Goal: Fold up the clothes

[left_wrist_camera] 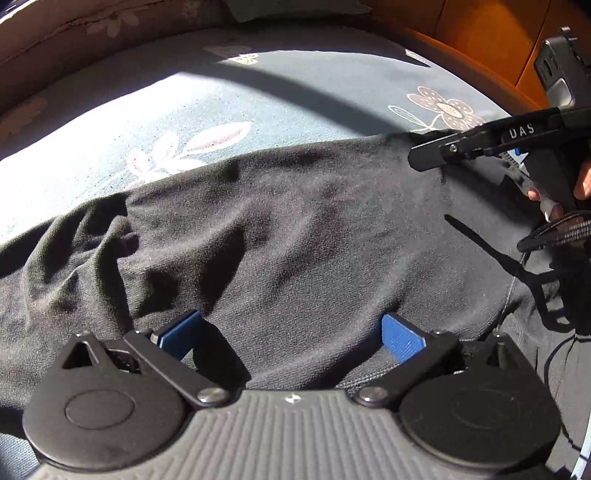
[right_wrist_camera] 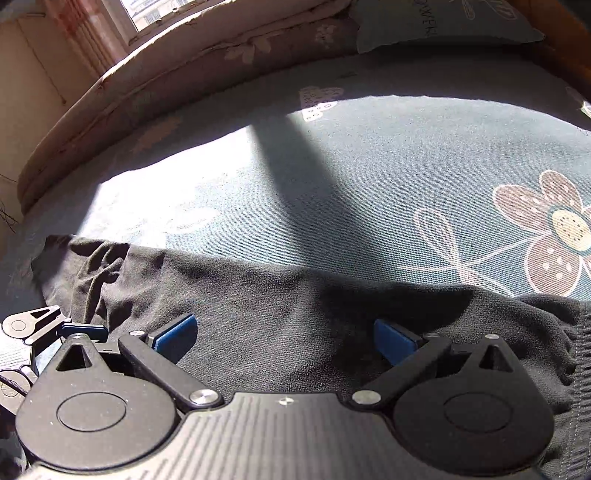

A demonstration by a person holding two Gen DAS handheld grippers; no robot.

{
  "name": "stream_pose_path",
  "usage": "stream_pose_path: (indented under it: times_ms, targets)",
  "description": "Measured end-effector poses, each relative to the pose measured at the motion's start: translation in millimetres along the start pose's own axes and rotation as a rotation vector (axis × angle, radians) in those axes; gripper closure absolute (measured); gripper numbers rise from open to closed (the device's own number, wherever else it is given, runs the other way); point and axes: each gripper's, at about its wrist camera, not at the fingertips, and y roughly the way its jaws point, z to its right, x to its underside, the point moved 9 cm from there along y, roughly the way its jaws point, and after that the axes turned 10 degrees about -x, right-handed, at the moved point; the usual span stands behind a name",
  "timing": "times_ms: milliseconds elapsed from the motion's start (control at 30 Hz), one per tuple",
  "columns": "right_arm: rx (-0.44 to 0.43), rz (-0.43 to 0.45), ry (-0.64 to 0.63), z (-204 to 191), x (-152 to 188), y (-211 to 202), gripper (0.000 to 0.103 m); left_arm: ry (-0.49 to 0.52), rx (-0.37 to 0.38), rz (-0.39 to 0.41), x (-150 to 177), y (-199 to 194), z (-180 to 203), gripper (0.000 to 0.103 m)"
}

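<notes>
A black garment lies spread on a blue floral bedsheet, rumpled at its left end. My left gripper is open just above the cloth, its blue pads wide apart and empty. The right gripper's body shows at the right of the left wrist view, over the garment's far right edge. In the right wrist view the garment fills the lower half, with a ribbed band at the right. My right gripper is open above it, holding nothing. The left gripper shows at the left edge.
A brown floral quilt is rolled along the far side of the bed, with a blue pillow beside it. Wooden furniture stands at the right. Sunlit bedsheet stretches beyond the garment. A window is at the back left.
</notes>
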Motion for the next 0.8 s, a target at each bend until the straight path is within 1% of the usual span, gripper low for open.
stream_pose_path:
  times_ms: [33, 133, 200, 300, 367, 400, 433, 533, 633, 733, 800]
  targets:
    - [0.03, 0.004, -0.02, 6, 1, 4, 0.0, 0.005, -0.001, -0.003, 0, 0, 0, 0.001]
    - [0.135, 0.058, 0.003, 33, -8, -1, 0.0, 0.019, 0.0, -0.008, 2, -1, 0, 0.001]
    - [0.139, 0.093, 0.073, 45, -17, -13, 0.0, 0.019, 0.002, -0.008, 3, -2, 0, 0.001]
    - [0.132, 0.141, 0.106, 53, -30, -45, 0.0, 0.016, -0.001, -0.011, 3, -3, -1, 0.001]
    - [0.154, 0.182, 0.111, 64, -33, -73, 0.0, 0.013, -0.001, -0.01, 3, -3, -1, 0.001]
    - [0.157, 0.194, 0.14, 74, -33, -86, 0.0, 0.012, -0.001, -0.01, 3, -3, -1, 0.001]
    - [0.154, 0.197, 0.18, 87, -31, -95, 0.0, 0.01, -0.001, -0.009, 3, -3, -1, 0.001]
    - [0.121, 0.165, 0.287, 119, -18, -105, 0.0, 0.009, -0.004, -0.007, 4, -3, -2, 0.001]
    - [0.055, 0.127, 0.384, 135, -3, -104, 0.0, 0.01, -0.011, -0.01, 3, -1, -1, 0.001]
    - [0.04, 0.139, 0.38, 131, -2, -108, 0.0, 0.011, -0.013, -0.014, 2, 0, 0, 0.001]
    - [0.048, 0.176, 0.332, 121, -11, -113, 0.0, 0.013, -0.016, -0.018, 2, 1, 1, 0.001]
